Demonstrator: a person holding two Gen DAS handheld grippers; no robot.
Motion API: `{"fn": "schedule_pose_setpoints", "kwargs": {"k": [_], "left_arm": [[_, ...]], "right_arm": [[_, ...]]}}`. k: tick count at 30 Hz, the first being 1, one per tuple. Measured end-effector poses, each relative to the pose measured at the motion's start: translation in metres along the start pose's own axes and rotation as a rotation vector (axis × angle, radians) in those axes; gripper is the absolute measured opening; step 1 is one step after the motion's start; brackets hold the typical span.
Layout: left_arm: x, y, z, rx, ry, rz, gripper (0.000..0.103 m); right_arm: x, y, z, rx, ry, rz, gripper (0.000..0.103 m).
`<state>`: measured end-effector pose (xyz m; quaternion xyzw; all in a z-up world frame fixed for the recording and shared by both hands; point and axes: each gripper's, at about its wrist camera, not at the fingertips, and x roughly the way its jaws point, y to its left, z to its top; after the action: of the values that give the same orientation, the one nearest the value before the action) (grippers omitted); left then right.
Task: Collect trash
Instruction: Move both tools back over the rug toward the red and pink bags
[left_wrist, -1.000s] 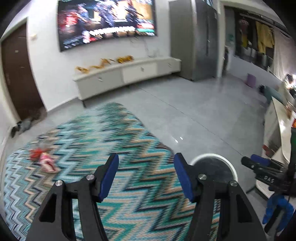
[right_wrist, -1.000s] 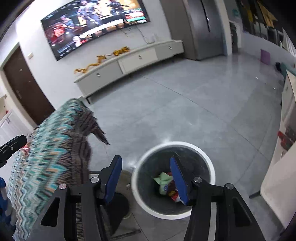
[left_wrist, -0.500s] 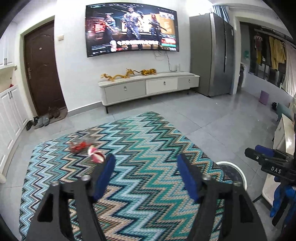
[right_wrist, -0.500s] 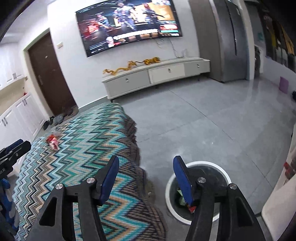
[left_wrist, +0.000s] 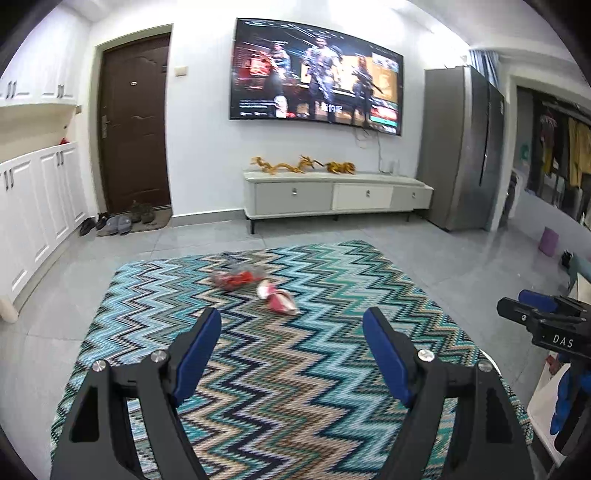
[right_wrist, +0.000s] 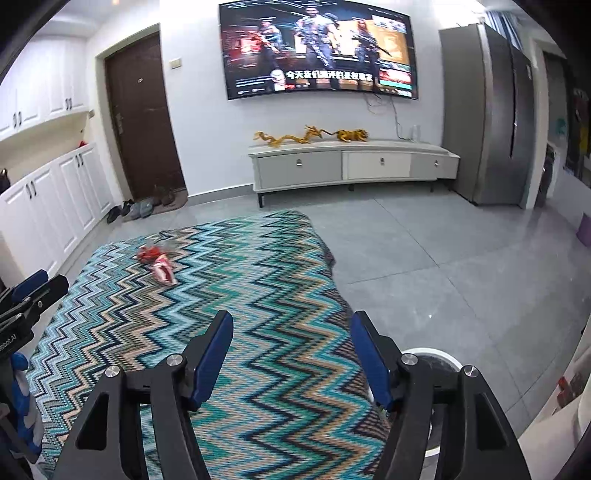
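Both claws hang over the zigzag rug (left_wrist: 295, 387) with nothing between their pads. The left claw (left_wrist: 291, 354) is spread wide and opening further; the right claw (right_wrist: 291, 354) is likewise spread and opening. Neither pinches anything.

Two pieces of trash lie on the far part of the rug, well apart from both claws. One is a red wrapper (left_wrist: 236, 277), crumpled, with what looks like clear film around it. Just beside it, nearer the claws, lies a pink and white wrapper (left_wrist: 277, 298). In the right view the same pair shows toward the rug's far left: the red wrapper (right_wrist: 151, 253) and the pink one (right_wrist: 164, 272).

The bin (right_wrist: 439, 356), a round one with a white rim, stands on the grey floor at the rug's near right corner, mostly hidden behind the right claw's finger. Its inside cannot be seen from here, so how much has already gone in cannot be told from these views.

Judging by how things lie, the task is unfinished: at least these two wrappers are left to pick up and carry back to the bin. With both claws empty and spread and pointed toward the wrappers, the step in hand looks like a reach for them. No other trash shows on the rug or the floor.
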<state>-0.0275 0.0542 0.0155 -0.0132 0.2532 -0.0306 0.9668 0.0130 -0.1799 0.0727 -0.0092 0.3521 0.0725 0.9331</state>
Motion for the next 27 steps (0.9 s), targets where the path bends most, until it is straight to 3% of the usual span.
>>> {"fn": "schedule_pose_setpoints", "kwargs": {"k": [14,27], "left_arm": [[-0.017,0.085,-0.021,-0.154,-0.038,0.009,0.078],[0.002,0.125,-0.037,-0.207,0.013,0.012,0.078]], "right_arm": [[0.008,0.085,0.017,-0.122,0.019,0.007,0.072],[0.036,0.129,0.018,-0.187,0.068,0.020,0.072]]}}
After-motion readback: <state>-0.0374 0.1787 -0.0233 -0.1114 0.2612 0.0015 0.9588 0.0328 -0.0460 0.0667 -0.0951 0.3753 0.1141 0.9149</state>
